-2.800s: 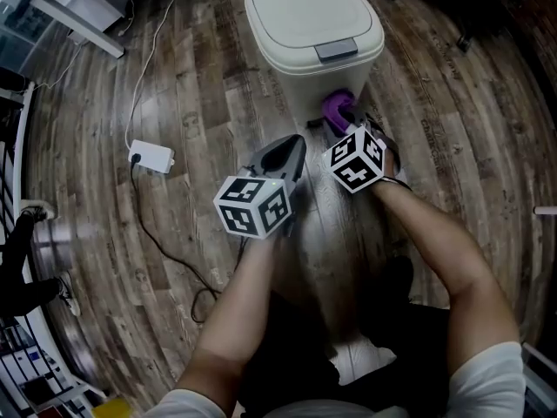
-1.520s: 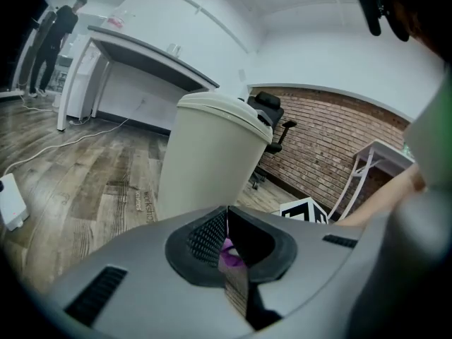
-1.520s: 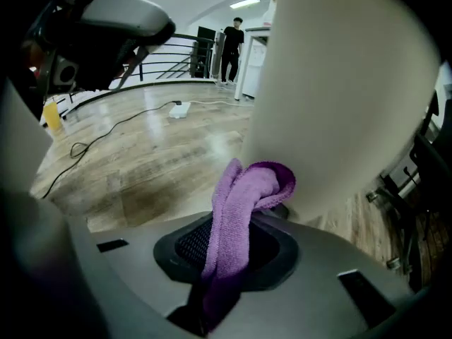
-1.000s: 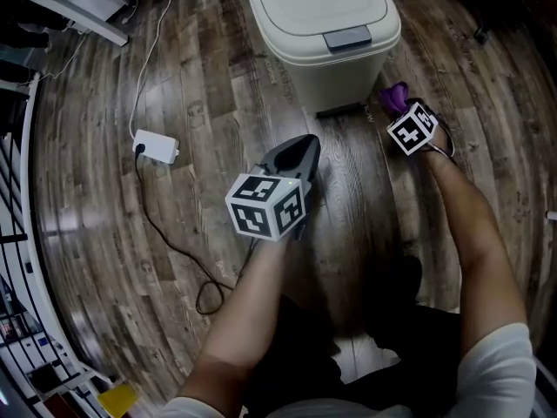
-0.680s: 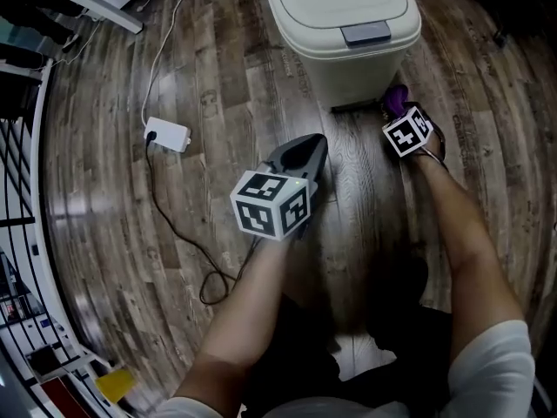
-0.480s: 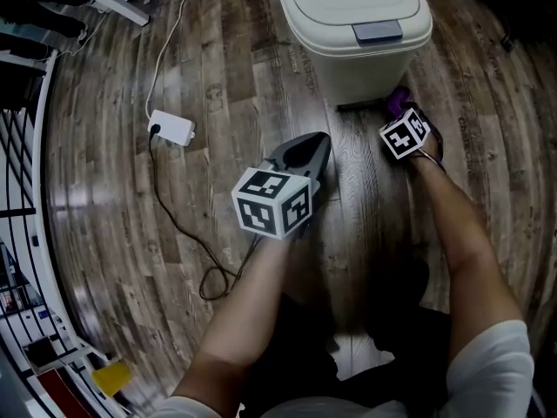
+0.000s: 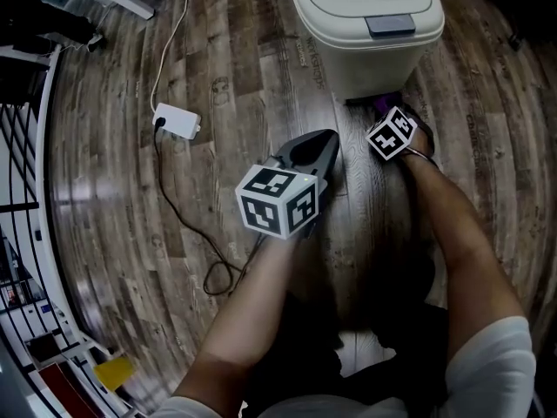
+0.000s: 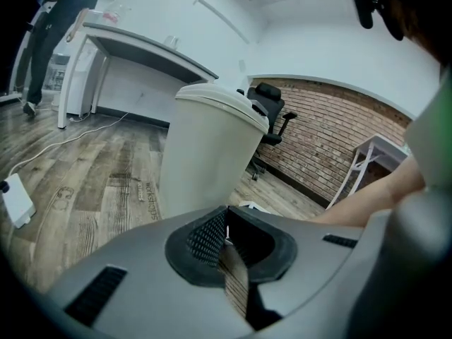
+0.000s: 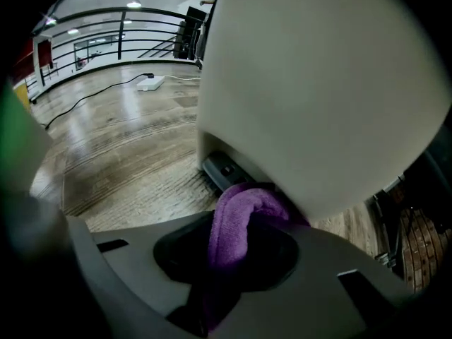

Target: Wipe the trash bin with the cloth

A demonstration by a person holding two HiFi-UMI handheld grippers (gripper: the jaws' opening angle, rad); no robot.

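Nearest the person, the left gripper [image 7: 325, 143] hangs short of the trash bin [image 7: 361, 11], fingers pressed together on nothing. Further out, the right gripper [image 9: 244, 214] has its fingers clamped on the purple cloth [image 9: 236, 224] (bunched over their tips), which lies against the bin's lower front wall, beside the pedal [image 9: 224, 169]. The upright wall rises straight above the cloth, so the right hand seems placed to wipe upward.

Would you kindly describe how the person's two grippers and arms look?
The left gripper and right gripper are smooth grey shells with black-lined fingers, each topped by a white cube bearing black square markers. The person wears short white sleeves.
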